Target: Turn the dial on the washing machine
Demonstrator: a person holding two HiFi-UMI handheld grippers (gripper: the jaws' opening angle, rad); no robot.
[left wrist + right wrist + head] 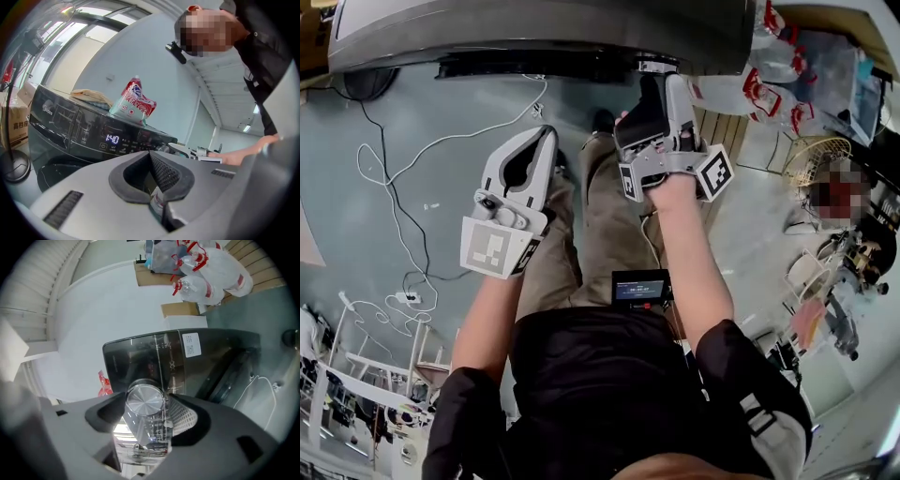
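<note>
A dark washer point(534, 37) stands before a standing person, its lit display point(111, 138) reading 1:40. The right claw point(666, 82) reaches the control panel. In the right gripper view its two pads sit against opposite edges of the silver dial point(145, 401), pinching it. The left claw point(150, 157) is held back from the machine, pressed together on nothing.

To turn the dial well, the claw likely needs to stay square to its face and roll about its centre. The squeeze should be steady so the smooth rim does not slip, and each click felt rather than forced.

A cardboard box point(16, 126) stands on the floor beside the washer, contents unseen. Clear bags point(211, 273) beyond hold red-triggered spray bottles. A red and white pouch point(135, 101) stands on the washer's top, and nothing shows what is inside.
</note>
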